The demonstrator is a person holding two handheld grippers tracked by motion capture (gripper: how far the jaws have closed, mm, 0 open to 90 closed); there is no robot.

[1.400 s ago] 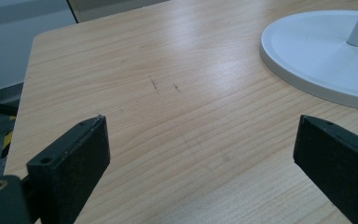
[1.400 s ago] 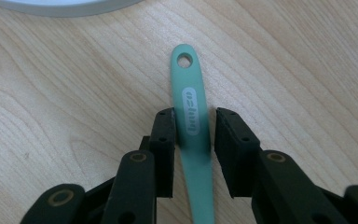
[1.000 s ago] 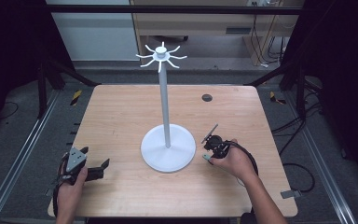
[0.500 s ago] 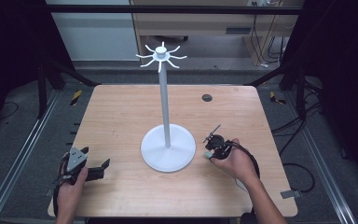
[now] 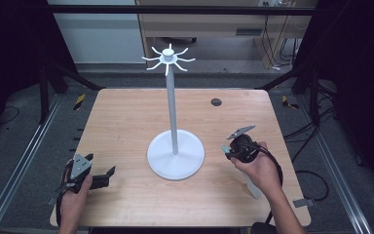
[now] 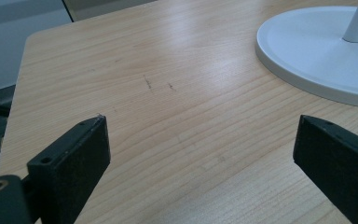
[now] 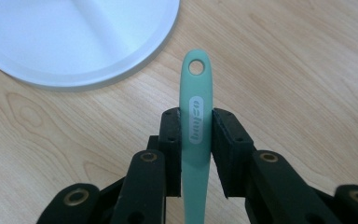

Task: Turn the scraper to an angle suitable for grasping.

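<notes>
Wooden table (image 5: 126,122) is seen bearing everything. At near left, the left gripper (image 5: 108,174) is held released. At near right, a green handle (image 7: 196,121) is clamped in the right gripper (image 7: 196,140), beside the white stand (image 5: 175,156) farther in.

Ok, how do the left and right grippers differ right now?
The left gripper has its jaws spread wide with bare table between them; the right gripper is clamped on a mint-green handle with a hanging hole at its tip. In the high view the left sits low at the near left corner, the right beside the white stand's base. Both have black jaws and are hand-held.
</notes>
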